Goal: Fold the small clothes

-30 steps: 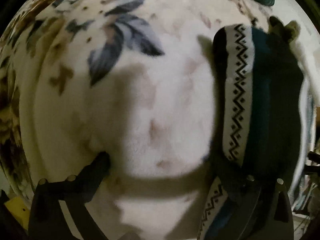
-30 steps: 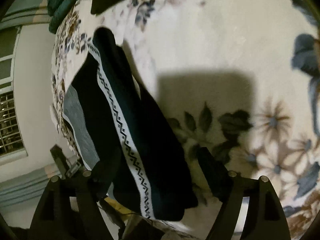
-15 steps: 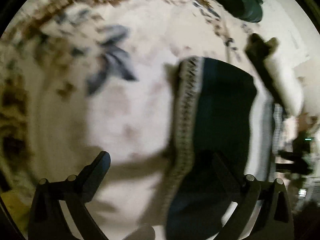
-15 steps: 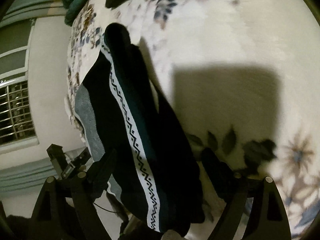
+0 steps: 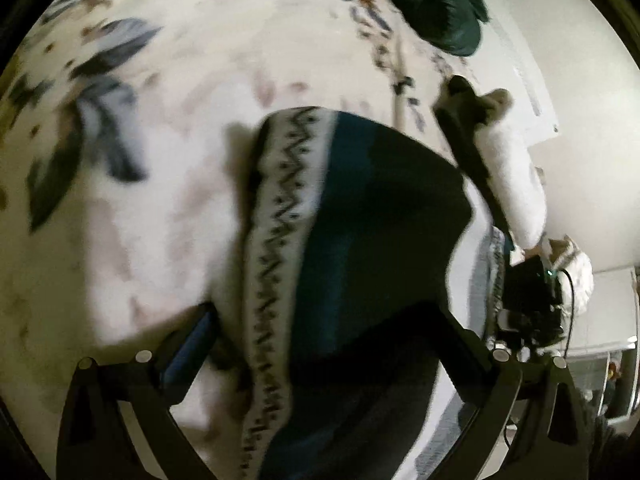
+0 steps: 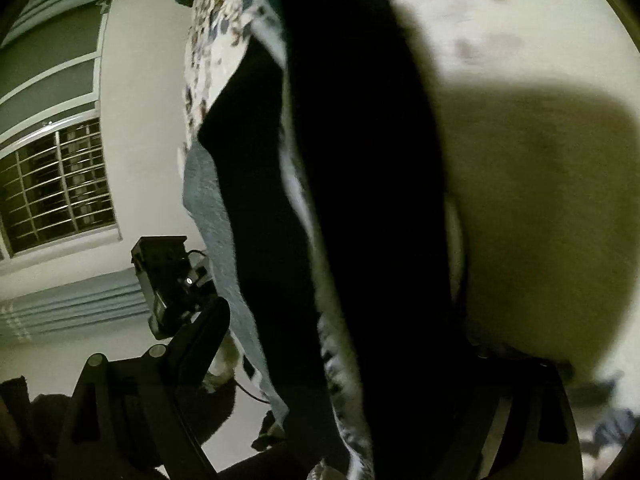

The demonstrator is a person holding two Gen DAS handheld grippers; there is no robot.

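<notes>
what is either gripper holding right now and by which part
Nothing is held. The left gripper stands open over the dark garment. The right gripper is opening, its fingers astride the garment's edge without pinching it.

Bed (image 5: pixel 168 240): we see a cream fleece blanket with blue-grey leaves and brown flowers spread over its whole top; in the right wrist view (image 6: pixel 540 160) a broad shadow falls across it.
Garment (image 5: pixel 360 240): we find it lying flat on the blanket near the edge, dark with teal, with a white zigzag band along one side; the same piece (image 6: pixel 360 160) runs lengthwise in the right wrist view.
Green cloth (image 5: pixel 432 4): we make out a dark green bundle at the far edge.
</notes>
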